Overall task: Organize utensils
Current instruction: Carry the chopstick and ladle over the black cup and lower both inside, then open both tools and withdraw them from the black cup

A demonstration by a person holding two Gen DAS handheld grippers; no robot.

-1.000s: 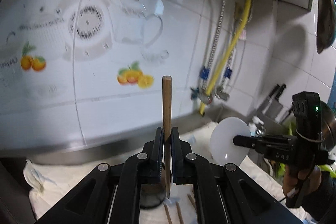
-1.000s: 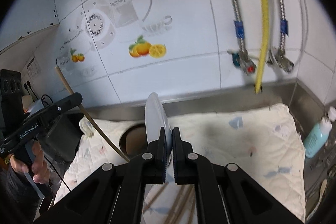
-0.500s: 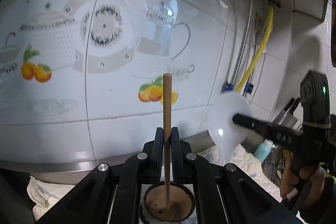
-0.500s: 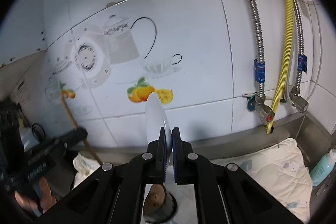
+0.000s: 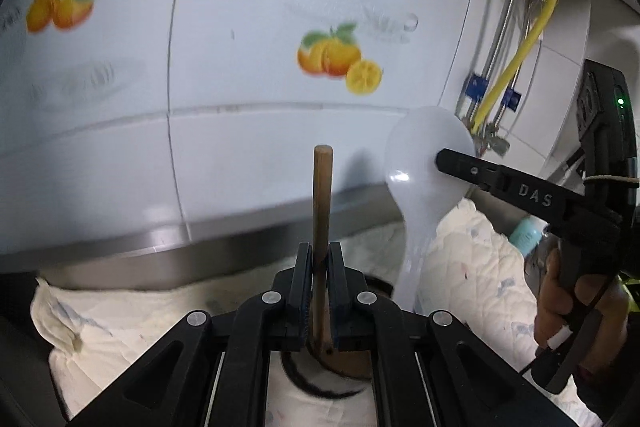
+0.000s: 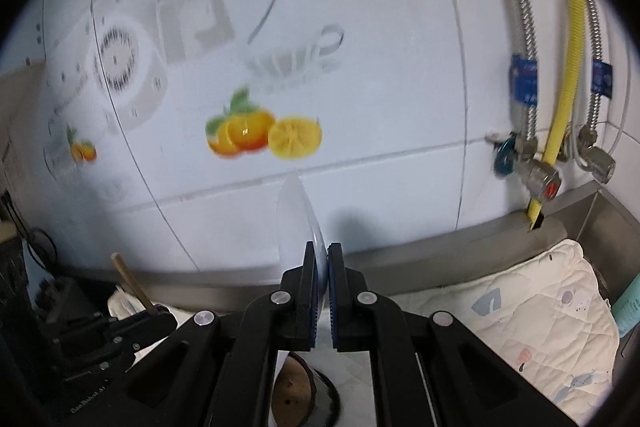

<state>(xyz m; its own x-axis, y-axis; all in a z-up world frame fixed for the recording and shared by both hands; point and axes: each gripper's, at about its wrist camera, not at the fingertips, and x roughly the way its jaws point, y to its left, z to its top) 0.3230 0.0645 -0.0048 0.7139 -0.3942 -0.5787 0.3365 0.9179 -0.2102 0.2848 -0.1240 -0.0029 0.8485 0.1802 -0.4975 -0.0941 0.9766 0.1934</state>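
My left gripper (image 5: 319, 259) is shut on a brown wooden chopstick (image 5: 322, 203) that stands upright, its lower end inside the brown round holder (image 5: 352, 367) just below the fingers. My right gripper (image 6: 319, 259) is shut on the bowl of a white plastic spoon (image 6: 294, 223). In the left wrist view the spoon (image 5: 424, 167) hangs bowl up, its handle reaching down beside the holder, with the right gripper (image 5: 440, 157) clamped on it. In the right wrist view the holder (image 6: 294, 399) sits under the fingers, and the left gripper (image 6: 154, 319) with the chopstick (image 6: 132, 283) is at the lower left.
A padded white cloth (image 6: 532, 327) covers the steel counter. A tiled wall with orange decals (image 5: 338, 57) stands close behind. Metal hoses and a yellow pipe (image 6: 564, 75) hang at the right. A teal bottle (image 5: 528, 235) stands at the counter's right end.
Both grippers have come lower and closer to the wall. The chopstick has sunk deeper into the holder, and the spoon has moved in beside it over the holder.
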